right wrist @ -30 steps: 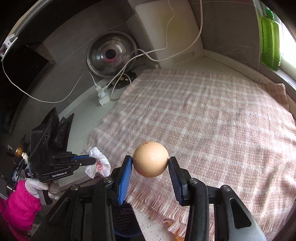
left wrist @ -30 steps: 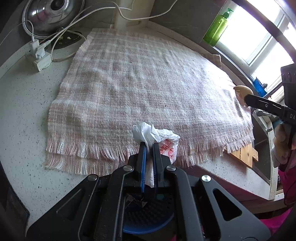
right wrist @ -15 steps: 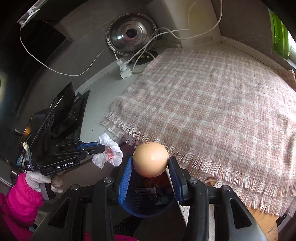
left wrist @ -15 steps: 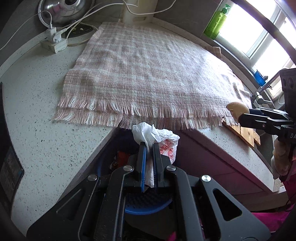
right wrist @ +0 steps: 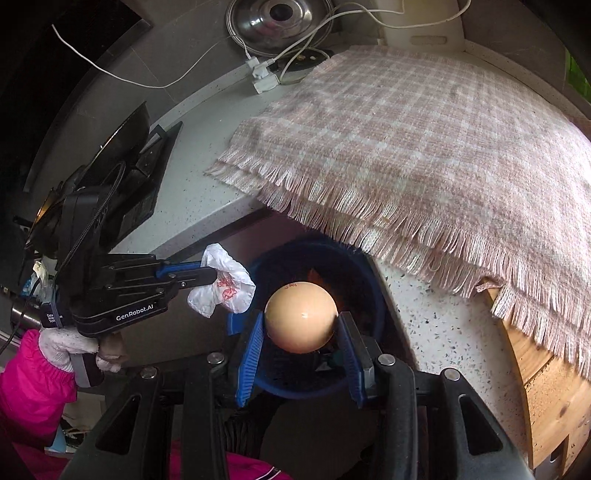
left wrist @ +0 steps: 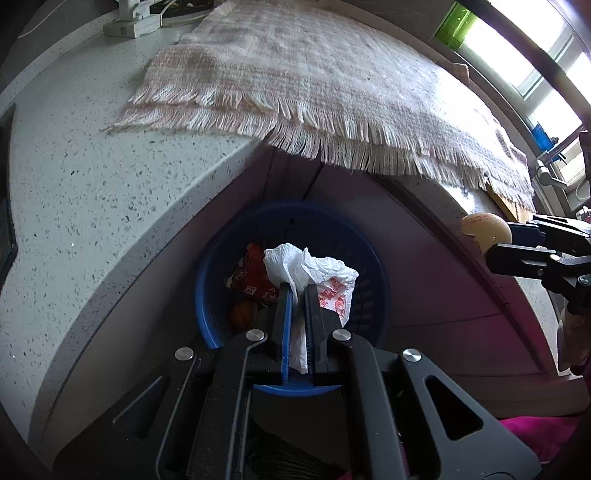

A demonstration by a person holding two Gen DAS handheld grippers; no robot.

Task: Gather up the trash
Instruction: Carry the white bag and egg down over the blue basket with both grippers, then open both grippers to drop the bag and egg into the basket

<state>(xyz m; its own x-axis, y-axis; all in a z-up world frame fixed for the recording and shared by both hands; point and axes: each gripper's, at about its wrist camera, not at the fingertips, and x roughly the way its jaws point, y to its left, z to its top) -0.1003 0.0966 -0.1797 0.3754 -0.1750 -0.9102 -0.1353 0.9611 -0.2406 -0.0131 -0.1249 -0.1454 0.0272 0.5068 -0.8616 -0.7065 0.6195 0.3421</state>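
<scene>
My left gripper (left wrist: 298, 291) is shut on a crumpled white plastic bag with red print (left wrist: 314, 273) and holds it above a blue bin (left wrist: 210, 280) below the counter edge. The bin holds a red wrapper (left wrist: 251, 277) and an orange item (left wrist: 242, 312). My right gripper (right wrist: 301, 325) is shut on a tan egg (right wrist: 301, 317), above the same blue bin (right wrist: 365, 273). In the right wrist view the left gripper (right wrist: 207, 271) with the bag (right wrist: 221, 286) is at the bin's left rim. In the left wrist view the right gripper (left wrist: 513, 240) with the egg (left wrist: 485, 230) is at the right.
A pink plaid fringed cloth (left wrist: 332, 85) covers the speckled counter (left wrist: 92, 177), its fringe overhanging the edge. A power strip with white cables (right wrist: 264, 75) and a steel lid (right wrist: 280, 18) lie at the back. A wooden board (right wrist: 546, 387) sits right. A green bottle (left wrist: 452, 26) stands by the window.
Both grippers have drawn back off the counter and lowered over the blue bin, each still holding its item. The bin and its contents have come into view.
</scene>
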